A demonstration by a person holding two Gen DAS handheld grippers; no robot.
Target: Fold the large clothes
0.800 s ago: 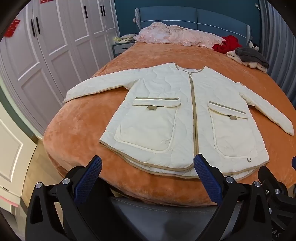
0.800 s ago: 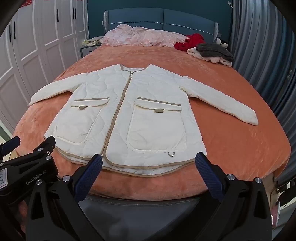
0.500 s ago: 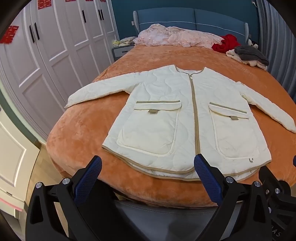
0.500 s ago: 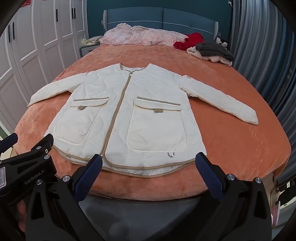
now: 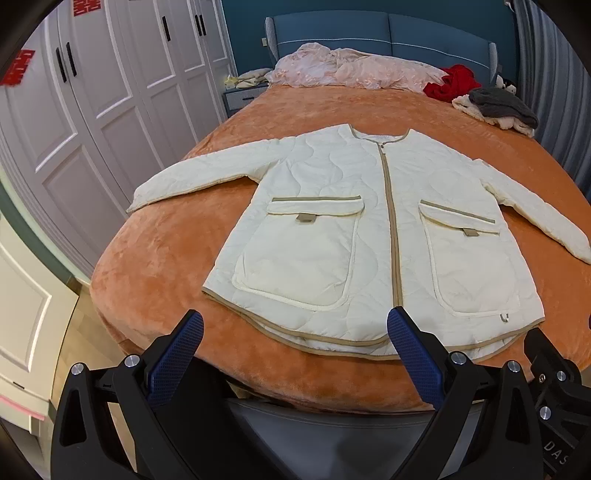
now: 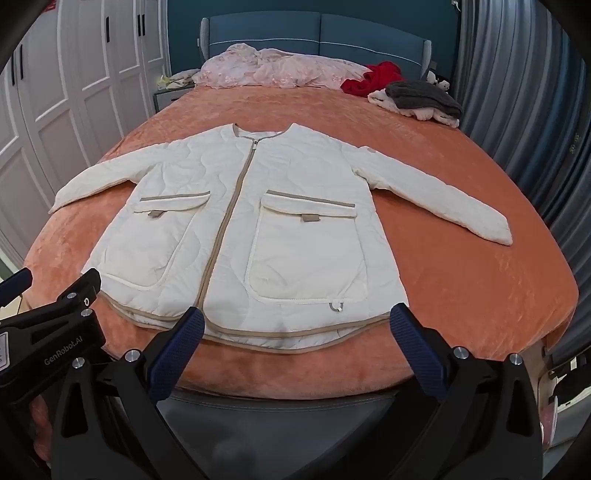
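As seen from the left wrist, one cream quilted jacket is laid flat, front up, on the orange bed, zipped shut down one tan zip, with its hem toward the foot of the bed and its collar toward the blue headboard. Two patch pockets are counted on it, each with one tan tab, and two sleeves are spread out sideways, the right-hand one cut off at the picture's edge. The left claw is held wide above the foot of the bed, nothing being gripped between its two blue pads, which are kept short of the hem. At the head of the bed one pink quilt, one red garment and one grey garment on a pale heap are seen. White wardrobe doors are ranged along the left.

From the right wrist, the same jacket is seen whole, both sleeve ends lying on the bed and one small metal ring hanging below the right-hand pocket. The right claw is likewise spread wide and empty, its pads shown before the hem without it being clear that they touch. Part of the left claw's black frame is visible at the lower left. Grey curtains are hung along the right
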